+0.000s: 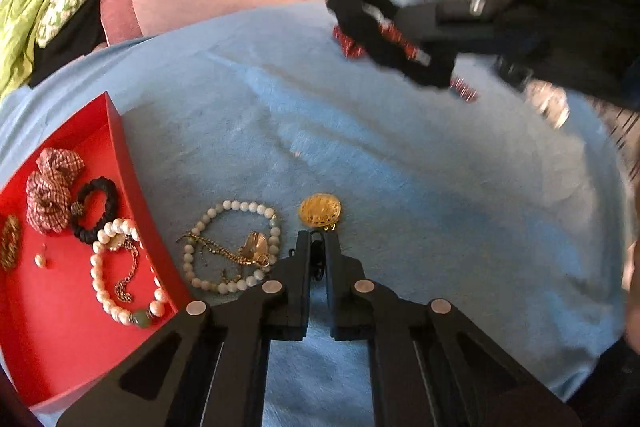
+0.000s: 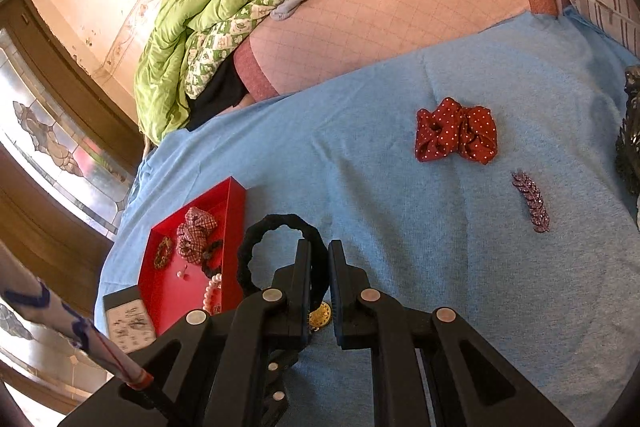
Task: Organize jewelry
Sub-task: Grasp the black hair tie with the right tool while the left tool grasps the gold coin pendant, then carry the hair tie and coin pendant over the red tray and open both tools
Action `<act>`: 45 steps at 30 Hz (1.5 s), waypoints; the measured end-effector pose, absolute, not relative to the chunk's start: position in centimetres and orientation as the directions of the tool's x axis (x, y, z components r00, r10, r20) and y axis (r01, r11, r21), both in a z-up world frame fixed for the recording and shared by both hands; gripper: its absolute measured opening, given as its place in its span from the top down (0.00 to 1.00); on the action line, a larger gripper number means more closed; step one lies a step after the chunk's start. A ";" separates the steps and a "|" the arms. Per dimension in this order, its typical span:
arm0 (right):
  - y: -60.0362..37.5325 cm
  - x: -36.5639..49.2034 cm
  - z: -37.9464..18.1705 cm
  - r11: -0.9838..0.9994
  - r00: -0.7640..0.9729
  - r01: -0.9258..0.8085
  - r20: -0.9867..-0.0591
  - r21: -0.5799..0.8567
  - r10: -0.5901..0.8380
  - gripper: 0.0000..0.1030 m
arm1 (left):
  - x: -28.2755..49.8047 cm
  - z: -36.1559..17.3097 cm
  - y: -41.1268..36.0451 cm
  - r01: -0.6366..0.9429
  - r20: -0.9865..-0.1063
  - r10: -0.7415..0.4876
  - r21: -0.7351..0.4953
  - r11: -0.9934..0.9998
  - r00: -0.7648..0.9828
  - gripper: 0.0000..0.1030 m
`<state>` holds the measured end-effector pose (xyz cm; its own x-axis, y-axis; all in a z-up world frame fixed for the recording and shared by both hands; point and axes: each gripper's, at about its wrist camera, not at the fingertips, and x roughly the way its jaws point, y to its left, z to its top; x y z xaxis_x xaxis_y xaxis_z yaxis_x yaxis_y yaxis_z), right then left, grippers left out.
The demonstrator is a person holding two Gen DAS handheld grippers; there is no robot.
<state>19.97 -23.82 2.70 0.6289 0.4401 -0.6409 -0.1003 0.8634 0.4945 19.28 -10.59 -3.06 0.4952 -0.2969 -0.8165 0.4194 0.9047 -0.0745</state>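
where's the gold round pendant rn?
On the blue cloth, just ahead of the left tongs tips in the left wrist view; the pale bead bracelet lies to its left, with the red tray beyond.

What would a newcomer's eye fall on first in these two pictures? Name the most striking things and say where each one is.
The red tray at the left, on the blue cloth, stands out first; it holds a plaid scrunchie and a pearl bracelet. Next comes the black hair tie pinched in the right gripper. The red polka-dot scrunchie lies alone farther back on the cloth.
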 end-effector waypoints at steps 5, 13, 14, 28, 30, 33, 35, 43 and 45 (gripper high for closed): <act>-24.1 19.8 3.5 0.868 0.659 -0.101 -0.621 0.486 0.424 0.91 | 19.1 1.1 -8.5 0.398 -0.742 -0.406 -0.203 0.895 0.534 0.94; -23.6 19.9 3.9 0.866 0.667 -0.117 -0.608 0.486 0.431 0.91 | 17.9 9.2 -4.0 0.359 -0.608 -0.440 -0.259 0.897 0.660 0.94; -23.4 19.8 4.0 0.866 0.668 -0.124 -0.605 0.485 0.434 0.91 | 17.5 9.9 -3.3 0.348 -0.597 -0.435 -0.263 0.900 0.674 0.94; -14.2 19.3 4.3 0.851 0.627 -0.303 -0.583 0.429 0.517 0.91 | 16.3 7.6 8.4 0.116 -0.612 -0.251 -0.253 0.961 0.750 0.94; -11.9 19.3 4.0 0.845 0.605 -0.339 -0.592 0.414 0.533 0.91 | 16.5 6.4 9.7 0.094 -0.623 -0.241 -0.260 0.961 0.744 0.94; -8.9 19.1 3.4 0.834 0.573 -0.379 -0.605 0.402 0.553 0.91 | 16.8 4.7 11.2 0.059 -0.640 -0.205 -0.242 0.969 0.740 0.94; -6.8 19.1 2.8 0.828 0.551 -0.400 -0.618 0.394 0.560 0.91 | 17.2 3.4 12.2 0.033 -0.656 -0.189 -0.242 0.970 0.731 0.94; -0.7 19.7 -0.8 0.834 0.479 -0.433 -0.696 0.344 0.535 0.91 | 19.4 -0.4 15.3 -0.032 -0.715 -0.158 -0.244 0.969 0.681 0.94; -0.2 20.0 -1.2 0.837 0.475 -0.426 -0.702 0.344 0.531 0.91 | 20.0 -1.0 15.7 -0.046 -0.730 -0.143 -0.233 0.971 0.668 0.94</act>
